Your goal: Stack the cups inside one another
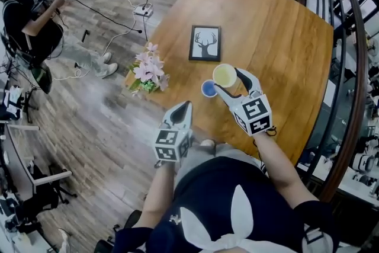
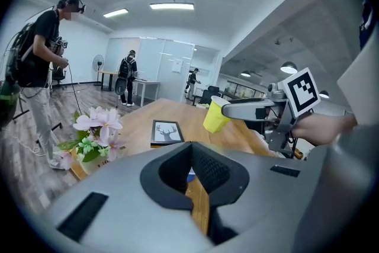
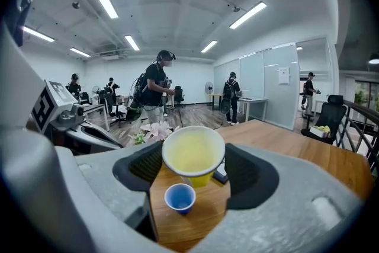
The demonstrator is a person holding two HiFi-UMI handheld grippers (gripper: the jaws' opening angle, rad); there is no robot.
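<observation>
My right gripper (image 1: 226,79) is shut on a yellow paper cup (image 1: 224,75), gripping it by the sides just below the rim. The cup hangs upright above the wooden table (image 1: 278,38). A smaller blue cup (image 1: 208,89) stands on the table just to its left and lower. In the right gripper view the yellow cup (image 3: 193,154) fills the gap between the pads, with the blue cup (image 3: 179,197) below it. My left gripper (image 1: 185,106) hovers off the table's near edge, its jaws together and holding nothing. The left gripper view shows the yellow cup (image 2: 215,115) in the air.
A framed deer picture (image 1: 205,42) lies on the table behind the cups. A pot of pink flowers (image 1: 147,73) stands at the table's left corner. A railing (image 1: 349,68) runs along the right. A person (image 1: 26,15) stands far left among floor cables.
</observation>
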